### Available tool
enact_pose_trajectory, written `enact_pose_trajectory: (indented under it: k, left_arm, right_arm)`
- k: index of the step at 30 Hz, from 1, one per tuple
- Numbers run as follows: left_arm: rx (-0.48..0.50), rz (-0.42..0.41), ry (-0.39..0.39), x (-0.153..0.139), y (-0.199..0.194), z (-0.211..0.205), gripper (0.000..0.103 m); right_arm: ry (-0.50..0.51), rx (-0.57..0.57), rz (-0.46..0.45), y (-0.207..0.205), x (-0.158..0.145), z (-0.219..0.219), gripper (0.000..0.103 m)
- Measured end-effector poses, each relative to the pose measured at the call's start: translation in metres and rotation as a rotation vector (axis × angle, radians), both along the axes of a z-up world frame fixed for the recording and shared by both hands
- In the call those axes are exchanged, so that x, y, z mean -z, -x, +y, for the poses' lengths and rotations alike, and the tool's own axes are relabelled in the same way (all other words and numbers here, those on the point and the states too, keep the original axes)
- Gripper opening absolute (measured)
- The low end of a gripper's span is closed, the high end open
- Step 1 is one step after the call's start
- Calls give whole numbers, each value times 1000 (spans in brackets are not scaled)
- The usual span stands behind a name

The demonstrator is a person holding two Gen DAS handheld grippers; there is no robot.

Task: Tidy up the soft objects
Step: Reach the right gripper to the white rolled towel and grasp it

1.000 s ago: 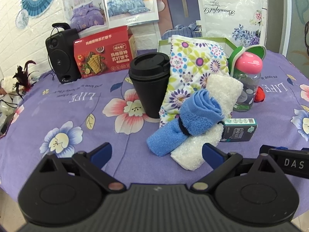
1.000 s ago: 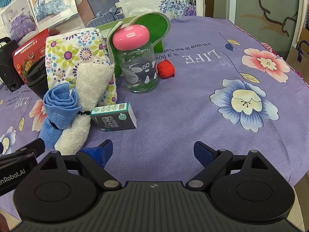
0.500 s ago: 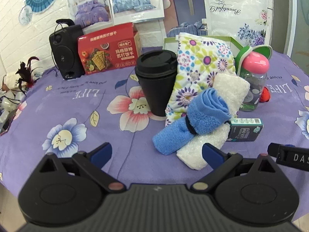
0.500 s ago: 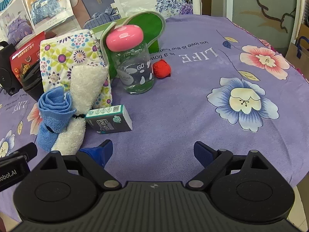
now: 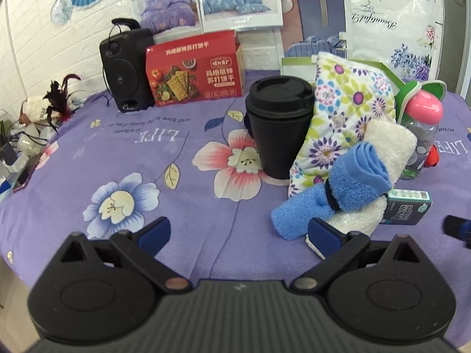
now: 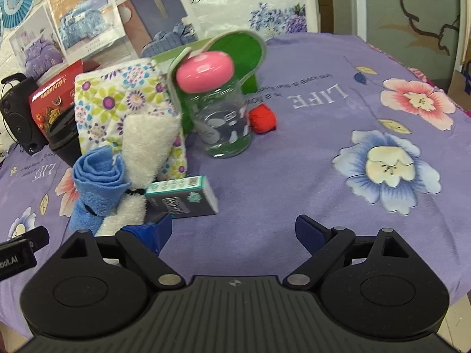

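Purple floral tablecloth (image 5: 123,158): both grippers (image 5: 238,232) (image 6: 232,229) gape, empty. Risk: grabbing blue towel (image 5: 332,194) topples black cup (image 5: 278,126) & bottle (image 6: 220,120) nearby.

A purple floral tablecloth (image 5: 182,135) carries a black cup (image 5: 278,126), speaker (image 5: 126,69) and cracker box (image 5: 195,73).

The pink-lidded bottle (image 6: 217,111) is blurred. The black cup (image 6: 63,138) sits mostly hidden behind the floral cloth (image 6: 117,108)
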State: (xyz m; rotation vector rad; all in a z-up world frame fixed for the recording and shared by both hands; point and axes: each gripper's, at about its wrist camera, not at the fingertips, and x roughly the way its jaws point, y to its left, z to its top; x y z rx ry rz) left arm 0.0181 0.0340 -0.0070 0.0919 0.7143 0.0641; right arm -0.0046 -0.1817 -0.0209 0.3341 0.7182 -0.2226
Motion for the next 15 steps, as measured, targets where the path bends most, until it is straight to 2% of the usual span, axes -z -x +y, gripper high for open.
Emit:
enact_pose_trajectory:
  k: [3,7,13,15]
  left_arm:
    - [-8,24,3,7,-9,4,99]
    - [-35,38,-1,10,-18,16,99]
    - [-98,20,-22,1,-27,32,99]
    - [-108,1,-33,-5,-28,36,99]
  right_arm:
    - [12,26,-22,9,-3,-12,78]
    - [-15,-9,-50,3,-5,-11,78]
    - [-45,-194,-44,-32,-5,34,78]
    - [-23,-244,-30,-47,-2,53,78]
